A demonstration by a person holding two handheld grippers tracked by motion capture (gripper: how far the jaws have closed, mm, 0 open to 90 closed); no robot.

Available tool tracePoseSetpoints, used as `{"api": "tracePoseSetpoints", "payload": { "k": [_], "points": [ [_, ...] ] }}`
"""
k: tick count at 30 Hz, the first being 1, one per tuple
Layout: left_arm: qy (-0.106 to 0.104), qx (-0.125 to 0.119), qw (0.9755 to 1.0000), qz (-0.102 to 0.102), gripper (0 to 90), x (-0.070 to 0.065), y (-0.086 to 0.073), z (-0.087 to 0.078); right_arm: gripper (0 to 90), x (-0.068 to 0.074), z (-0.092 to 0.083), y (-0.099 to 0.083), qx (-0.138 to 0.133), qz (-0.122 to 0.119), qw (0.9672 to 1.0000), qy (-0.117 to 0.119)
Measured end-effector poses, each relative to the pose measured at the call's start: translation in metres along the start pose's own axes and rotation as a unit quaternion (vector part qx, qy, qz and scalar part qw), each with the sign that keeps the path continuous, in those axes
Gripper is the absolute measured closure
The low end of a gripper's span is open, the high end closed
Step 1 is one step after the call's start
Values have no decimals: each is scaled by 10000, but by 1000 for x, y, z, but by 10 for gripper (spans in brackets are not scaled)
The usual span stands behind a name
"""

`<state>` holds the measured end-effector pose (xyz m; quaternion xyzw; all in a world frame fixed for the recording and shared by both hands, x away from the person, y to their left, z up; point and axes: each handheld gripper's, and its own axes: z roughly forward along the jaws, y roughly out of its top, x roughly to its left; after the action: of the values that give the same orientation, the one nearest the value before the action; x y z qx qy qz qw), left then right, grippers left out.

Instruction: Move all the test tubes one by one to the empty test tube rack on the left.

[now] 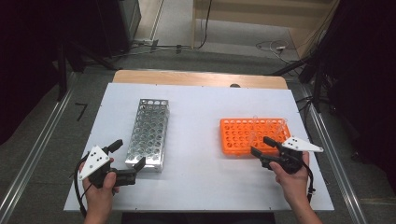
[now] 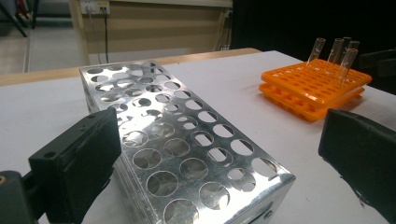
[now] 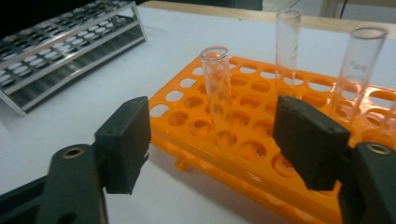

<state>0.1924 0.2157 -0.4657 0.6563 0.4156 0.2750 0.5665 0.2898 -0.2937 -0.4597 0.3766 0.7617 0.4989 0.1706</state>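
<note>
- Two grippers in my hands: my right gripper (image 3: 212, 140) stands spread, a glass tube (image 3: 218, 95) upright in the orange rack (image 3: 261, 154) between its jaws, unpinched.
- My left gripper (image 2: 219, 154) gapes wide at the metal rack (image 2: 182, 140).

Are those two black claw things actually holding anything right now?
No. The right gripper has open jaws either side of a glass test tube in the orange rack, not touching. The left gripper is open by the metal rack.

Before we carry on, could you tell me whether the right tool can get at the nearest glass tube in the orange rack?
Probably yes: the right tool is open, the tube stands unobstructed ahead.
</note>
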Motion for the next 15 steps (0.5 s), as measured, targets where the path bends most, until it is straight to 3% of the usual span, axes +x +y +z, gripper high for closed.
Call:
{"api": "tracePoseSetpoints", "payload": {
  "k": [3,4,8,15],
  "points": [
    [7,8,10000,1,0,0,0,0,373,2,10,0,103,50,9999,-55],
    [1,11,10000,3,0,-1,1,0,437,2,16,0,152,73,9998,-85],
    [-22,8,10000,3,0,-2,1,1,520,2,25,-1,200,101,9995,-244],
    [-77,33,10000,5,0,-4,2,3,598,0,32,-4,257,53,9990,-350]
  ]
}}
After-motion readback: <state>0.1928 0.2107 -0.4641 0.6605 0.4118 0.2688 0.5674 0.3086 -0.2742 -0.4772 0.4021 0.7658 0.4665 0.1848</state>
